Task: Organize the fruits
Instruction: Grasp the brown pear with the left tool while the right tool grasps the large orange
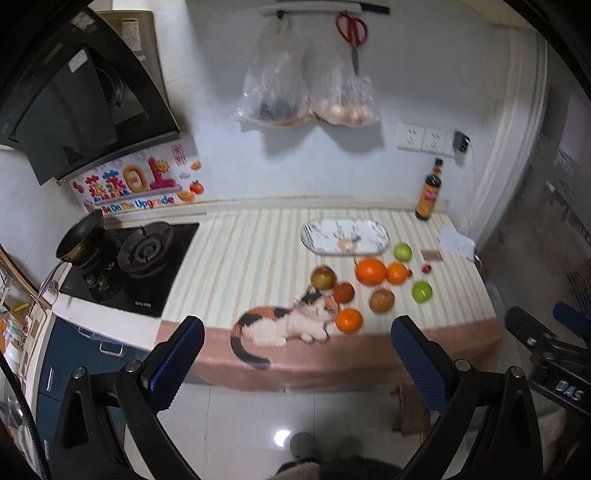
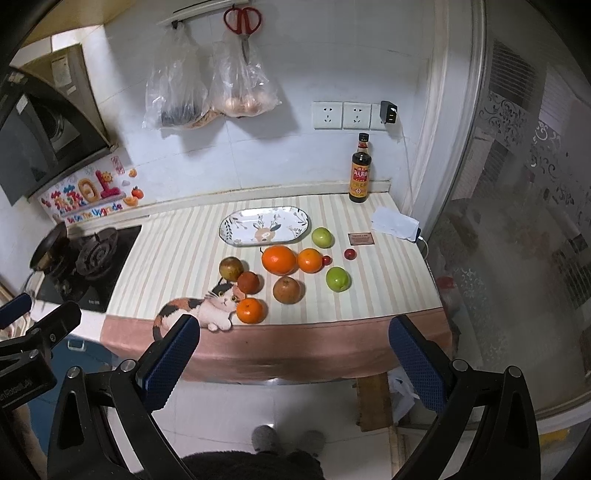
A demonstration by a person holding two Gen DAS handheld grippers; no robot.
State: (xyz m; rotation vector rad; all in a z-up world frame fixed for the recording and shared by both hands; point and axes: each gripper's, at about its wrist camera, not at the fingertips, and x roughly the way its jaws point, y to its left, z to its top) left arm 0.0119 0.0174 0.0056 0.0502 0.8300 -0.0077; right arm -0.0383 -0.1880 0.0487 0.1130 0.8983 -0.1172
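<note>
Several fruits lie loose on the striped cloth: a big orange [image 2: 279, 260], a smaller orange [image 2: 310, 260], a mandarin [image 2: 251, 310] at the front, two green apples [image 2: 322, 237] [image 2: 337, 279], brownish fruits [image 2: 287, 290] [image 2: 231, 268] and small red tomatoes [image 2: 349, 253]. An empty oval plate [image 2: 264, 226] with a deer print sits behind them; it also shows in the left wrist view [image 1: 345, 236]. My left gripper [image 1: 295, 365] is open and empty, held in front of the counter. My right gripper [image 2: 291, 363] is open and empty too, short of the counter edge.
A dark sauce bottle [image 2: 361, 173] stands at the back right by the wall. A gas hob [image 1: 136, 258] with a small pan [image 1: 79, 240] is at the left. Plastic bags [image 2: 210, 88] and red scissors [image 2: 242, 20] hang on the wall. White paper [image 2: 394, 221] lies at the right edge.
</note>
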